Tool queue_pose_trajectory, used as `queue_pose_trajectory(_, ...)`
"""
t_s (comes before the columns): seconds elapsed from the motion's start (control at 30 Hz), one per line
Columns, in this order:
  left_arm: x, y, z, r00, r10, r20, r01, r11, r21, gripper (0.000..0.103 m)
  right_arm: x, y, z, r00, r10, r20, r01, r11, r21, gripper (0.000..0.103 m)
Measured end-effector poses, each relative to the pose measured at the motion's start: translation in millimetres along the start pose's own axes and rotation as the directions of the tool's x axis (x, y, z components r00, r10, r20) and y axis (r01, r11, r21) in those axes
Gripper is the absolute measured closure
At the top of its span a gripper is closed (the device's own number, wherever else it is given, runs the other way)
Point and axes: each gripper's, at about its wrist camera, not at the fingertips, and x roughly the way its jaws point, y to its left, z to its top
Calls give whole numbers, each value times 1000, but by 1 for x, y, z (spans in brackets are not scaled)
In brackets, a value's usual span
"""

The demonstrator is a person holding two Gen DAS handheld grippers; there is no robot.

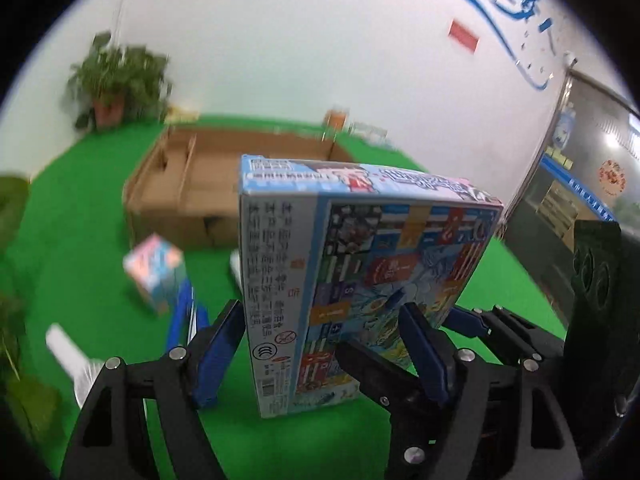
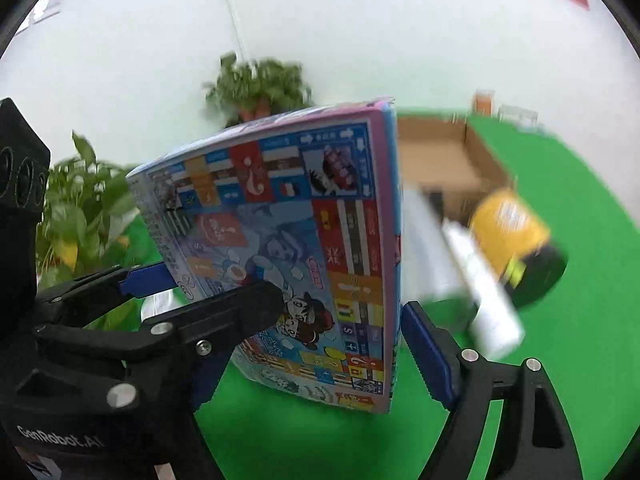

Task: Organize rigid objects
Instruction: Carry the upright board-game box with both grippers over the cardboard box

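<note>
A tall printed box [image 1: 380, 248], covered in cartoon game squares, stands upright in the air over a green mat [image 1: 320, 448], held between both of your tools at once.

**What could go wrong, left to right**
- **Left side:** your left gripper [image 1: 322, 312] does not clamp two opposite faces. One blue pad sits on the narrow white text side and the other lies across the broad picture face. A grip across a corner like this may let the box twist or squirt out.
- **Middle:** two hands share one box. If one hand rises or turns faster than the other, the card could buckle or slip free.
- **Right side:** your right gripper [image 2: 342, 304] holds the same way. Its right pad touches the pink and blue spine, and its left finger crosses the picture face.
- **Below and around the box:** a small box [image 1: 154, 272] lies on the mat to the left. A white tube [image 2: 488, 300] and a yellow container [image 2: 512, 232] lie to the right. A dropped or low box may knock them.

**Pose**
- Both tools point forward and slant downward.
- They sit side by side near the bottom of the box.
- Their jaws stand wide and rest against it.
- The box looks sharp while the background is smeared, so it appears to travel with your hands.
- The open cardboard carton [image 1: 192, 184] lies beyond the box and is probably where it goes.
</note>
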Motion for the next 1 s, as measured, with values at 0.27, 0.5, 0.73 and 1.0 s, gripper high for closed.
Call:
queue_pose_trajectory(0.27,-4,-3,51,994,4,110,-13,997,82,25,-15,5,53,994,-32,100,33,999,-12,25)
queue_pose_trajectory(0.5,1,-2,95,985,19,174,-35,995,91,25,-13,4,102,988,-13,155,20,999,-46,26)
queue_pose_trajectory(0.73,10,22,138,979,49,200,-65,995,73,25,-10,5,126,985,32,170,-19,997,-79,26)
queue_pose_trajectory(1.0,36,49,177,985,54,163,-65,996,62,25,10,-4,128,991,58,124,-52,997,-58,26)
